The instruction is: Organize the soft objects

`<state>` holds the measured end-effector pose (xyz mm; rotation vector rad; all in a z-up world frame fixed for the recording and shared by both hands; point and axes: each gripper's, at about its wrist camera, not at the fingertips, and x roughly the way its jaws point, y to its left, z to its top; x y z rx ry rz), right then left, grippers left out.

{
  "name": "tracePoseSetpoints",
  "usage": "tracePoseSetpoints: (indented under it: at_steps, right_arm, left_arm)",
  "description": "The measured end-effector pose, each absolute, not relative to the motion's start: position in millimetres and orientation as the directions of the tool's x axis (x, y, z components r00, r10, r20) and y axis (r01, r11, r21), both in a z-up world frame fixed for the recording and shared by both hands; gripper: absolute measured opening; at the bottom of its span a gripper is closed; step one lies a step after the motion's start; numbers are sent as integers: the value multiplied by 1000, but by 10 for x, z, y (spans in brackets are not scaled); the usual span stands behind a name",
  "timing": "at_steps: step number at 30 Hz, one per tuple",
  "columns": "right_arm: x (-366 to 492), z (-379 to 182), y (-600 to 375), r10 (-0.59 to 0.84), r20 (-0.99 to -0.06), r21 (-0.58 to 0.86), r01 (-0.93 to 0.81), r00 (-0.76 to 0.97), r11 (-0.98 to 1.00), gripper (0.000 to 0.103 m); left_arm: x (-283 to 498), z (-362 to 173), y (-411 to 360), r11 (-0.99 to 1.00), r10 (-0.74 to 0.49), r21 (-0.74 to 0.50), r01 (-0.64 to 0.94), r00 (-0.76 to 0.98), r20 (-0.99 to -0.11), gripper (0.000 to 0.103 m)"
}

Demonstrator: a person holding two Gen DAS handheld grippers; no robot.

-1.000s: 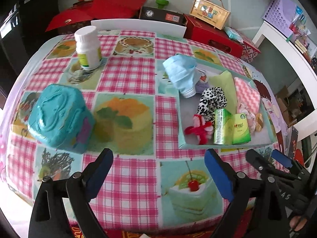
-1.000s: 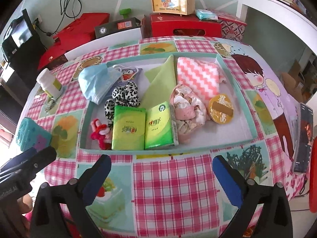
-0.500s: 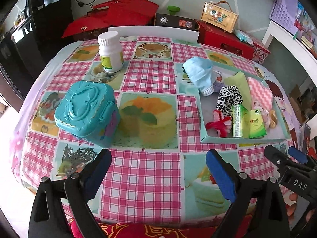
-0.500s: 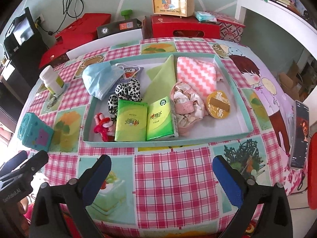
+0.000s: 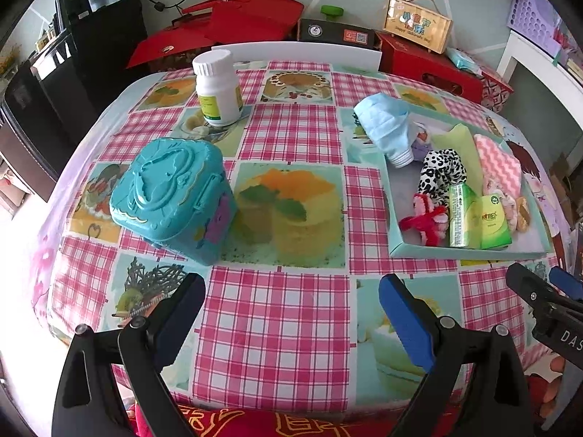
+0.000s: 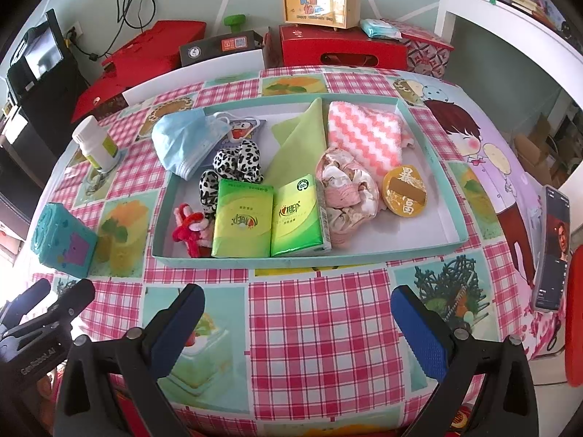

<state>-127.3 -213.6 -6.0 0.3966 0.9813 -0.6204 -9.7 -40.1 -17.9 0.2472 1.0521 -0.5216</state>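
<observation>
1. Both your grippers hang over the near edge of the bench with nothing between the fingers: the left gripper [image 5: 291, 313] is spread wide, and the right gripper [image 6: 297, 318] is spread just as wide.
2. The soft things already lie in the shallow teal tray [image 6: 430, 138] on the checked cloth. They are a blue face mask [image 6: 186, 142] draped over the far-left rim, a leopard-print scrunchie [image 6: 233, 167], a red fuzzy piece [image 6: 187, 229], two green tissue packs [image 6: 242, 218] side by side, a green cloth [image 6: 302, 134], a pink zigzag towel [image 6: 364, 134] and a crumpled pink fabric bundle [image 6: 346, 193].
3. Expect all of these to be light and limp. They will sag and fold, so pinch a bunched ridge or an edge rather than a flat face. The tissue packs look slick in their wrap (take them across the narrow sides).
4. The mask half overhangs the rim, so it is likely the loosest piece. Take it by its pleated middle.
5. The right wrist view shows the whole tray floor, a round gold item [image 6: 404, 191] and a phone [image 6: 550, 251] at the bench's right edge.
6. The left wrist view shows the teal plastic box [image 5: 171, 196] and the white bottle [image 5: 218, 89] up close, both well apart from the tray.
</observation>
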Motion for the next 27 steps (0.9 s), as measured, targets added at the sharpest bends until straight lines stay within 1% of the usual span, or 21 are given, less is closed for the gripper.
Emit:
tracePoseSetpoints:
  at_steps: [27]
  right_arm:
    - [-1241, -103, -2111, -295, -870, 28, 637, 395, 771, 103]
  left_arm:
    - [-135, -145, -405, 841, -320, -61, 538, 402, -858, 96]
